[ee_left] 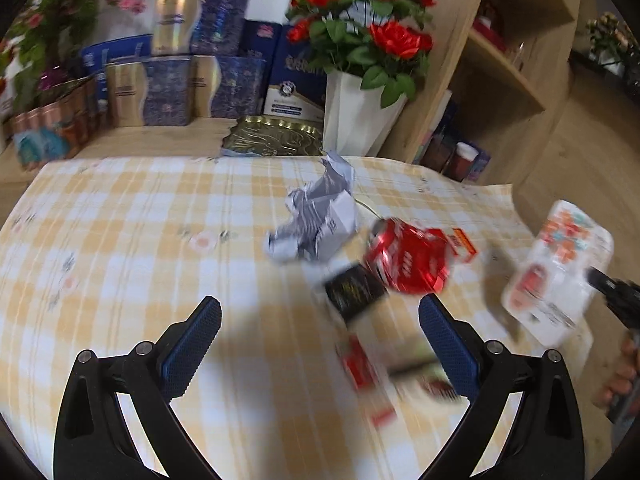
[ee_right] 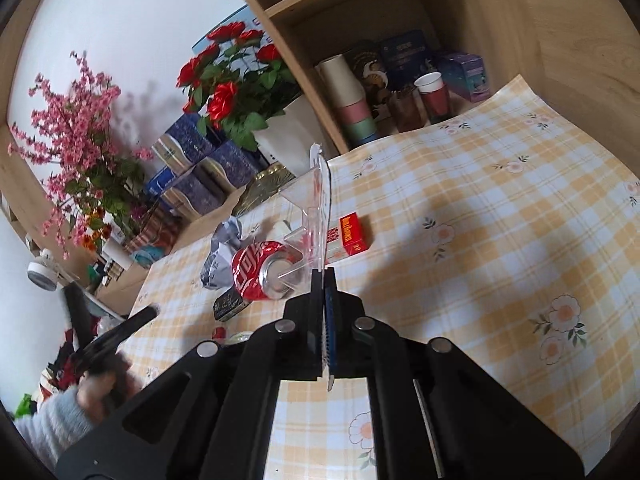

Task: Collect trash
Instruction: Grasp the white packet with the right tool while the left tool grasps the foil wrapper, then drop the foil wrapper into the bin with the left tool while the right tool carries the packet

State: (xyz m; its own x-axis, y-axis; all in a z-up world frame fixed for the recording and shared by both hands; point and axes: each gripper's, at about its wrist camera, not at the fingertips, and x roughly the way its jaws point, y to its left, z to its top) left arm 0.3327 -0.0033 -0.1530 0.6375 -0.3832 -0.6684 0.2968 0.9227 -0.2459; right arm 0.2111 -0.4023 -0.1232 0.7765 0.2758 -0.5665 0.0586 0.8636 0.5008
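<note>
Right gripper (ee_right: 325, 276): jaws clamped edge-on upon a clear plastic blister package (ee_right: 310, 204), raised over the yellow checked tablecloth (ee_right: 480, 220). The left wrist view alone shows its printed card face (ee_left: 558, 270). Left gripper (ee_left: 320, 320): jaws wide, empty. Crushed red drink can (ee_left: 404, 258), crumpled white paper (ee_left: 316, 220) and small black packet (ee_left: 352, 290) lie together on the cloth. Red roses in a white vase (ee_left: 360, 120) stand behind, wooden shelving (ee_left: 516, 64) beside.

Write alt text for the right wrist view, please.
The right tool is shut on a clear plastic package, held above a yellow checked tablecloth. Below lie a crushed red can, crumpled paper and a small red box.
</note>
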